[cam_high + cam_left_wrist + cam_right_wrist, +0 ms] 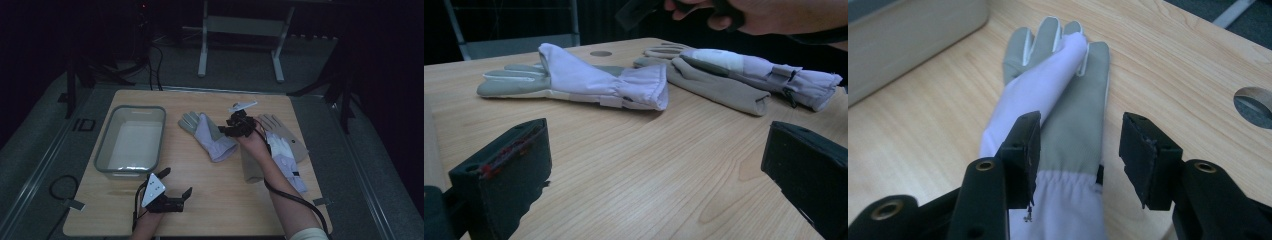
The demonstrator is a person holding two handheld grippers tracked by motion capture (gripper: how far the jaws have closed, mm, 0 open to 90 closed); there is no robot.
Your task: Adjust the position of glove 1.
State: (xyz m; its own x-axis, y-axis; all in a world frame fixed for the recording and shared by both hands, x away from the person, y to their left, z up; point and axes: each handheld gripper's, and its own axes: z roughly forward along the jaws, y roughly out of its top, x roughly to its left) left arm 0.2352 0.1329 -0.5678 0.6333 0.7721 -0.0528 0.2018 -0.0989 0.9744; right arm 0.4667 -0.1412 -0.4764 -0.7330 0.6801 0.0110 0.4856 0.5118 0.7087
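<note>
Nearest the high camera, we see the left gripper point(176, 184) at the front edge of the wooden table point(210, 200), its jaws spread wide and empty; a grey three-cornered plate sits on top of it. From the left gripper view, both black jaws stand well apart over bare wood. Beyond them we see two work gloves lying flat. The left glove point(574, 80) is grey with a pale lilac cuff, part of the lilac fabric folded over its palm. The right glove point(734, 75) lies beside it, apart from it. Above the left glove we find the right gripper point(235, 125), held in the person's right hand point(252, 142). In the right gripper view its jaws are released, straddling the glove's wrist region without closing on it. At table left we note a grey plastic bin point(102, 150), near the left glove but not touching it.
</note>
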